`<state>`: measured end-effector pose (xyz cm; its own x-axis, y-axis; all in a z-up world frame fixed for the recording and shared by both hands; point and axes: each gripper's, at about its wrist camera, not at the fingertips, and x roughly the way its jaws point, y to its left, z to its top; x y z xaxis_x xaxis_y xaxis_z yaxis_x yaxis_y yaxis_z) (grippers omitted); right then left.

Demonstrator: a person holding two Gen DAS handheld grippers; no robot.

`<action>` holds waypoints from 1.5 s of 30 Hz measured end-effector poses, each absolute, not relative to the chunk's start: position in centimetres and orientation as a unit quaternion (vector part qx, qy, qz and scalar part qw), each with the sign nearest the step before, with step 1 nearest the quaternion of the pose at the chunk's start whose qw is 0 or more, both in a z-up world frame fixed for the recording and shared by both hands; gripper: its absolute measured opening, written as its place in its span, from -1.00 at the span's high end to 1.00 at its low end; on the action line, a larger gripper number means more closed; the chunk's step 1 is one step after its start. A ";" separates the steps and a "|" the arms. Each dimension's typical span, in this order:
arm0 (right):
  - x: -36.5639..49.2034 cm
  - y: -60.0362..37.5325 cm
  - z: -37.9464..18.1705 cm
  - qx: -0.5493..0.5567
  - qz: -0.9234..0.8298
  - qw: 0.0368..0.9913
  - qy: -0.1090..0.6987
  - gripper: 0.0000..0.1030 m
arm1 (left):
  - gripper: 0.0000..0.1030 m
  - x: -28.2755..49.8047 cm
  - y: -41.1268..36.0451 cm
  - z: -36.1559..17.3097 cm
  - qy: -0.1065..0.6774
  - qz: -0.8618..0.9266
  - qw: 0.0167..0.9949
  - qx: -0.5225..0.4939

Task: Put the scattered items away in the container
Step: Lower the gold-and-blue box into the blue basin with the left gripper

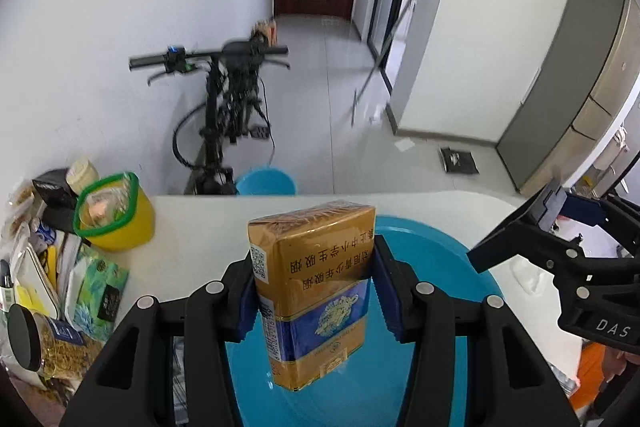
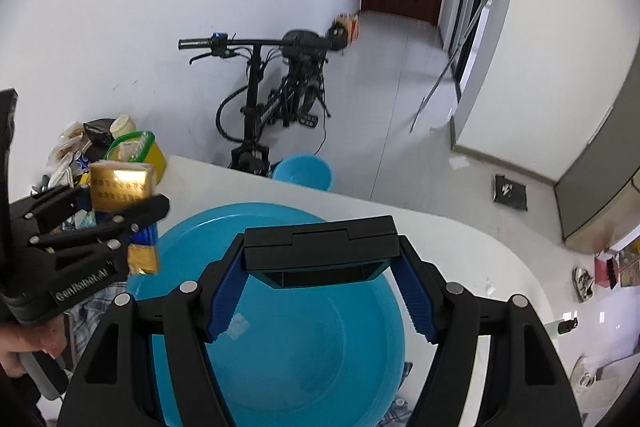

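Note:
My left gripper [image 1: 314, 275] is shut on a gold and blue cigarette pack [image 1: 316, 291] and holds it upright above the blue basin [image 1: 436, 259] on the white table. The pack also shows in the right wrist view [image 2: 120, 187], above the basin's left rim. My right gripper [image 2: 320, 267] is shut on a black rectangular box [image 2: 320, 243] and holds it over the blue basin [image 2: 280, 347]. In the left wrist view the right gripper [image 1: 556, 211] is at the right, above the table edge.
A yellow container with a green rim [image 1: 114, 213] and a pile of packets, jars and bags [image 1: 52, 287] sit at the table's left end. Beyond the table stand a folding bike [image 1: 224, 107] and a blue bucket [image 1: 266, 181] on the floor.

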<state>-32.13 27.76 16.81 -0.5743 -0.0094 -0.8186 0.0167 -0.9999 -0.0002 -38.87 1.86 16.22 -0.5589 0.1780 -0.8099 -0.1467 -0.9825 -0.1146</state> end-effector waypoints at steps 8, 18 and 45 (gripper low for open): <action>-33.6 28.0 17.9 0.492 -0.870 0.009 0.004 -0.34 | -0.01 -40.1 3.3 16.5 0.000 0.857 0.095 -0.506; -34.1 28.2 14.5 0.532 -0.847 0.016 -0.012 -0.34 | -0.01 -40.5 4.0 13.0 0.002 0.836 0.096 -0.540; -33.9 29.4 2.7 0.609 -0.793 0.010 -0.019 -0.34 | -0.01 -40.4 5.6 -1.0 0.010 0.773 0.084 -0.629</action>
<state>-33.89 29.37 2.66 -0.2573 -0.0403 -0.9655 -0.0071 -0.9990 0.0435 -40.37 5.62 -0.98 -0.1939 0.1171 -0.9740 -0.1424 -0.9857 -0.0901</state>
